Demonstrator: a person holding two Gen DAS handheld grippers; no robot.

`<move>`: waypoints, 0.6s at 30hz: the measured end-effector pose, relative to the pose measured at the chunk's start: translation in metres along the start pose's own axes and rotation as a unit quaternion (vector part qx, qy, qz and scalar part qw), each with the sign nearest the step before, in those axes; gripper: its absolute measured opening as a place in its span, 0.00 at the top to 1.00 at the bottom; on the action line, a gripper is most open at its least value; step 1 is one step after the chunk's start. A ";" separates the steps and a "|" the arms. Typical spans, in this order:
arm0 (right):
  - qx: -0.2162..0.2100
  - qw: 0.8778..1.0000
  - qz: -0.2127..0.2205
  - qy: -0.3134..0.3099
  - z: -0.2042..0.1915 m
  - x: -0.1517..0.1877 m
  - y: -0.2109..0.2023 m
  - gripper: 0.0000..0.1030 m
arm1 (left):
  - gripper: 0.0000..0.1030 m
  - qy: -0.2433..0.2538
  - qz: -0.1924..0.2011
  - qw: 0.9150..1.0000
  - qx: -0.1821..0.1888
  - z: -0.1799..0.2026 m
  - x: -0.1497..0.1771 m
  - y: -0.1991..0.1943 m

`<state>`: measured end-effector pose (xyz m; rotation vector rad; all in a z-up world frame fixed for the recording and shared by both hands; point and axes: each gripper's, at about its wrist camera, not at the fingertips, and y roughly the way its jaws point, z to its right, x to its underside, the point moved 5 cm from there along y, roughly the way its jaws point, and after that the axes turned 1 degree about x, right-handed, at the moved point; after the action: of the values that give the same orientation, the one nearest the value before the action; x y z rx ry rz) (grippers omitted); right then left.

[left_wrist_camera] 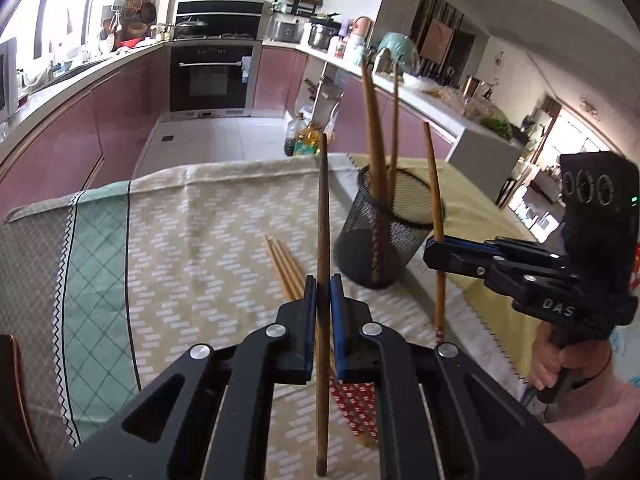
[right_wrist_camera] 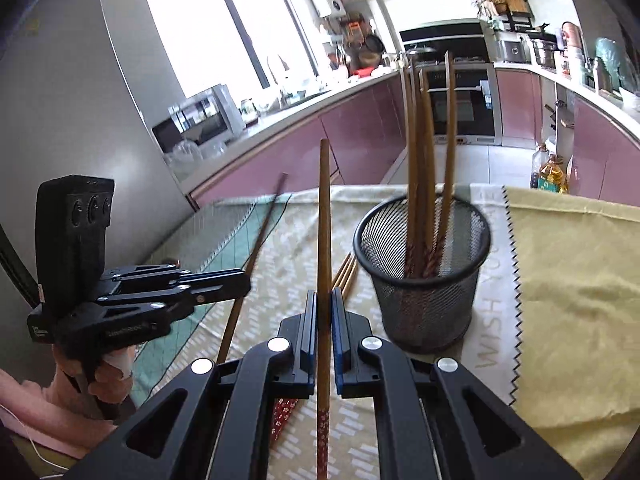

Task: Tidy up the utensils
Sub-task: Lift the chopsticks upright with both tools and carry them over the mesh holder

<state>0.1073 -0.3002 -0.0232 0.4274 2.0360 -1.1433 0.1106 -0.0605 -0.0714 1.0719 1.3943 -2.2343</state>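
In the left wrist view, my left gripper [left_wrist_camera: 320,300] is clenching a dark chopstick [left_wrist_camera: 322,220] upright beside the mesh cup [left_wrist_camera: 384,236]; pinched mid-shaft, it may be pivoting or snagging the rim. In the right wrist view, my right gripper [right_wrist_camera: 323,312] is gripping a red-ended chopstick [right_wrist_camera: 323,240] near that cup [right_wrist_camera: 424,280], risking tipping it.

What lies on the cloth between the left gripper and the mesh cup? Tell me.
A few loose chopsticks lie on the patterned cloth between the left gripper and the mesh cup, clearest in the left wrist view.
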 end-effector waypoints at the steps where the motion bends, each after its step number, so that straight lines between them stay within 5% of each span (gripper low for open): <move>1: -0.001 1.000 0.003 0.001 0.001 -0.001 -0.002 0.94 | 0.93 -0.001 0.005 1.000 0.008 0.001 -0.003 -0.004; 18: 0.012 0.997 0.075 -0.014 0.009 -0.038 -0.048 0.94 | 0.93 0.007 0.080 0.995 0.057 0.022 -0.047 -0.051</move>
<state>0.1082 -0.3310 0.0301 0.5636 1.9330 -1.0770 0.1023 -0.0610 0.0014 1.1933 1.1525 -2.2163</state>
